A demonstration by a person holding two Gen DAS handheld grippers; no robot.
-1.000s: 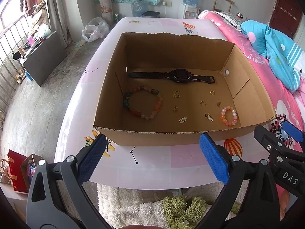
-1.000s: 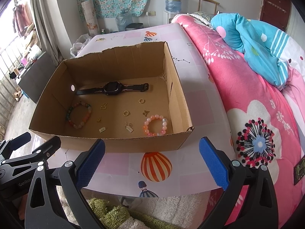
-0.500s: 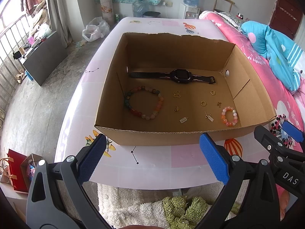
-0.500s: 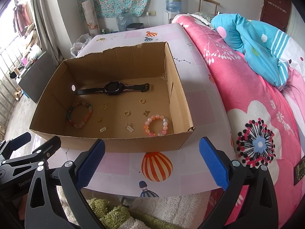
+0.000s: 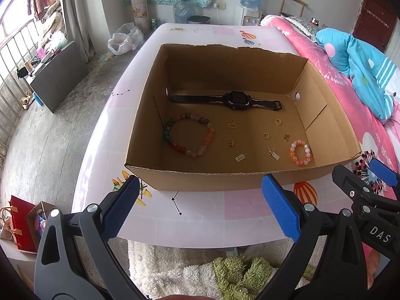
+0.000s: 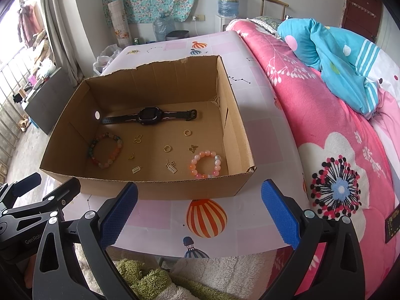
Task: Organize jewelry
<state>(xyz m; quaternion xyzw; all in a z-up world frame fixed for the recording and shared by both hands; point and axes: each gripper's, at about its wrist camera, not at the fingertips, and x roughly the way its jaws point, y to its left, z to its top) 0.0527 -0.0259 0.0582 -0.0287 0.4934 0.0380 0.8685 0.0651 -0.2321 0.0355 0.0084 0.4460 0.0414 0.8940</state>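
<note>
An open cardboard box point(image 5: 212, 178) point(image 6: 160, 188) stands on the pink table. Inside lie a black watch point(image 5: 233, 100) point(image 6: 150, 115), a large multicolour bead bracelet point(image 5: 189, 135) point(image 6: 105, 150), a small pink bead bracelet point(image 5: 300, 152) point(image 6: 206, 164), gold rings point(image 5: 266, 136) point(image 6: 167, 148) and several small gold charms point(image 5: 232, 123). My left gripper point(image 5: 200, 208) is open and empty, in front of the box's near wall. My right gripper point(image 6: 198, 212) is open and empty, near the box's front right corner. Each gripper shows at the edge of the other's view.
The pink table point(image 5: 200, 207) has its front edge just before the grippers. A pink bed with a blue quilt point(image 6: 337, 57) lies on the right. Fluffy white and green fabric point(image 5: 225, 272) lies below. Shopping bags point(image 5: 22, 222) stand on the floor at left.
Both grippers have drifted very slightly; the box sits a touch lower in the views. Nothing was taken hold of or moved.
</note>
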